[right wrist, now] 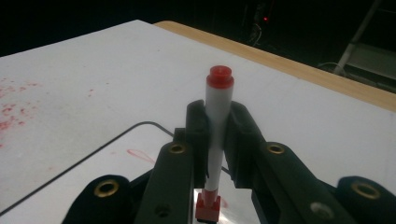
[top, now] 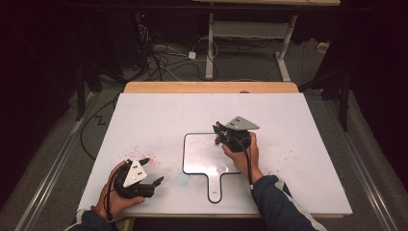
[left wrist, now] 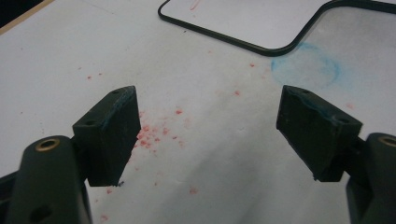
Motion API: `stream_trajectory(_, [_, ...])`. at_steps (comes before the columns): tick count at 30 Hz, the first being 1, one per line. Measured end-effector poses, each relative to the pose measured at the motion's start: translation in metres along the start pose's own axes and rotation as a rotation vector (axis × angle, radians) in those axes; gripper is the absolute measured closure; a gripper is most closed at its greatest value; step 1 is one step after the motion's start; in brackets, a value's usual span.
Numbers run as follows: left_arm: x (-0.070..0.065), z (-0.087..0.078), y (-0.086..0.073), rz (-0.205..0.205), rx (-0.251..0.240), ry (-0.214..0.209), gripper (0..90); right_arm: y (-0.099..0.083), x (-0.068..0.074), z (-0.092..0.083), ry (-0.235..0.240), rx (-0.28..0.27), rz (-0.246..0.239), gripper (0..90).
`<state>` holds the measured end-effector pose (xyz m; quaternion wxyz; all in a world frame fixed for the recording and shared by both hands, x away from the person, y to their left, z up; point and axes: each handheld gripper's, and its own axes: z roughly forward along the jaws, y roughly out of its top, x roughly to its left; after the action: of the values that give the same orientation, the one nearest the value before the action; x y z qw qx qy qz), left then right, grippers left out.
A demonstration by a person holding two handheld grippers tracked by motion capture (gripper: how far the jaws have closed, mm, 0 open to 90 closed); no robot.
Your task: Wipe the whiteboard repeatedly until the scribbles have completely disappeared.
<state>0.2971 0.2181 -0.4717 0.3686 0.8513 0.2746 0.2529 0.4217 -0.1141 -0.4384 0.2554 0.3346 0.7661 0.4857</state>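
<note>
I see the worktop [top: 144,120] first, a broad white sheet with a wooden strip along its far edge, speckled with red specks in front of my left hand and again off to the right. On it, near the middle and toward my side, lies a small whiteboard [top: 202,154] with a dark rounded rim and a short handle pointing back at me; a thin red stroke runs across its upper part. A faint blue smudge [left wrist: 306,63] sits on the worktop just off the board's near left corner.

My right claw [top: 219,132] hovers over the board's upper right part, the hand behind it at the board's right edge. It is clamped on a red marker [right wrist: 218,116]: the pads press the white barrel from both sides, the red end cap stands above them, and the red tip end pokes out below, over the board.

My left claw [top: 151,171] rests low near the front left of the worktop, well apart from the board. Its jaws stand wide apart with nothing between them, over the red specks.
</note>
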Motion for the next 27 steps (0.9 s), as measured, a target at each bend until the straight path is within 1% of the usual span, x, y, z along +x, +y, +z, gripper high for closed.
stream_trajectory(2, [0.0,0.0,0.0,0.001,0.0,0.0,20.5,0.002,0.007,0.004,0.037,-0.003,-0.013,81.6])
stream_trajectory(4, [0.0,-0.001,0.0,0.003,-0.001,0.001,20.5,0.003,0.012,0.006,0.041,0.001,-0.037,81.6])
stream_trajectory(6, [0.0,-0.001,0.0,0.003,0.0,0.001,20.5,0.004,0.013,0.007,0.04,0.005,-0.047,81.6])
stream_trajectory(7, [0.0,-0.001,0.0,0.003,0.002,0.001,20.5,0.004,0.012,0.006,0.027,0.01,-0.056,81.6])
stream_trajectory(8, [0.0,-0.001,-0.001,0.002,0.001,0.001,20.5,0.005,0.009,0.006,0.004,0.017,-0.068,81.6])
stream_trajectory(9, [0.0,-0.002,-0.001,0.001,-0.001,0.001,20.5,0.004,0.006,0.005,-0.017,0.019,-0.07,81.6])
stream_trajectory(12, [-0.001,-0.001,0.0,0.003,-0.001,0.001,20.5,0.003,-0.01,0.004,-0.057,0.017,-0.034,81.6])
stream_trajectory(13, [-0.001,-0.001,0.0,0.002,-0.002,0.001,20.5,0.002,-0.013,0.004,-0.063,0.017,-0.023,81.6])
stream_trajectory(15, [0.0,-0.001,0.0,0.002,0.001,0.0,20.5,0.002,-0.014,0.003,-0.063,0.014,-0.015,81.6])
stream_trajectory(16, [0.0,-0.001,0.0,0.003,0.001,0.001,20.5,0.002,-0.013,0.003,-0.06,0.013,-0.02,81.6])
stream_trajectory(21, [-0.001,0.0,0.0,0.005,0.0,-0.001,20.5,0.002,-0.002,0.005,0.003,0.003,-0.006,81.6])
stream_trajectory(23, [0.0,0.0,0.0,0.004,0.002,0.0,20.5,0.003,0.005,0.007,0.028,0.0,-0.001,81.6])
stream_trajectory(27, [-0.001,0.0,0.0,0.008,0.002,-0.002,20.5,0.005,0.021,0.012,0.068,-0.004,-0.013,81.6])
